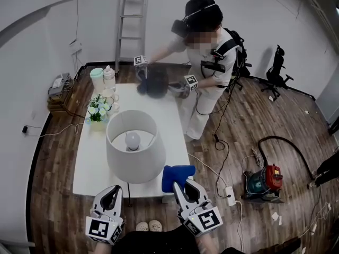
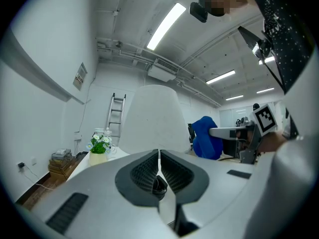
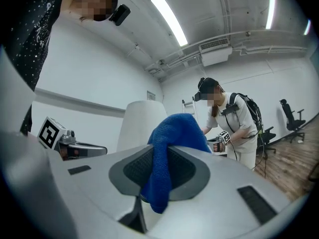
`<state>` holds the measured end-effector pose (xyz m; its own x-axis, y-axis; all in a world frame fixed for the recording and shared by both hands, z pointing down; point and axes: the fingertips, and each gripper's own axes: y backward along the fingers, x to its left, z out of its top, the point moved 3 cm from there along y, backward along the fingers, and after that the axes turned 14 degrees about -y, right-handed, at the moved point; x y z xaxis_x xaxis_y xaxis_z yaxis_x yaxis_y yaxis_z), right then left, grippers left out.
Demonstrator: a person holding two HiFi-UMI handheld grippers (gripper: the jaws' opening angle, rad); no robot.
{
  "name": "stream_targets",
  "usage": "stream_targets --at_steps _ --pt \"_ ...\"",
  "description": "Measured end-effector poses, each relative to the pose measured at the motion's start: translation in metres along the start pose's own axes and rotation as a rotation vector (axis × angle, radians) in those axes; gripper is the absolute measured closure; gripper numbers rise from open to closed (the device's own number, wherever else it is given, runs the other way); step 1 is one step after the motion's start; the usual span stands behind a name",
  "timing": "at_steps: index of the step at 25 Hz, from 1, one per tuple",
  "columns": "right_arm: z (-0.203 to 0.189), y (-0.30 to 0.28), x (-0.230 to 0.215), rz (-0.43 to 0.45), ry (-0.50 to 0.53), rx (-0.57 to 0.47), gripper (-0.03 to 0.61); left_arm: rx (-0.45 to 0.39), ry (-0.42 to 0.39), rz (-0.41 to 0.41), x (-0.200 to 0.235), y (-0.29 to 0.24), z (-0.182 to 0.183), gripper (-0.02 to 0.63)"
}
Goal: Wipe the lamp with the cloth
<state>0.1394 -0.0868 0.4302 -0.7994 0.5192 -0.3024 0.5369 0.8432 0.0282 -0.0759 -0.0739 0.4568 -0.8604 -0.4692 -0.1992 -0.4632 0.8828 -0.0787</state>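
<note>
The right gripper (image 1: 181, 185) pinches the blue cloth (image 1: 176, 174) just beside the lamp (image 1: 134, 148) on the table (image 1: 175, 137), the left gripper (image 1: 112, 195) is squeezed together empty, so I'd lay the cloth flat and sweep lightly round it.

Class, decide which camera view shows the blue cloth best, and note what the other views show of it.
The right gripper view: the blue cloth fills its centre, pinched between the jaws. The head view shows a bunched lump from above; the left gripper view gives a side glimpse, right of the lampshade.
</note>
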Motion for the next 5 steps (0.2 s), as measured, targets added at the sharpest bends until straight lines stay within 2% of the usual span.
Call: stream_targets --at_steps 5 --pt "-0.0046 0.0010 0.0002 -0.005 0.007 0.006 0.502 0.007 0.003 -0.008 -0.0008 0.0006 -0.0038 0.595"
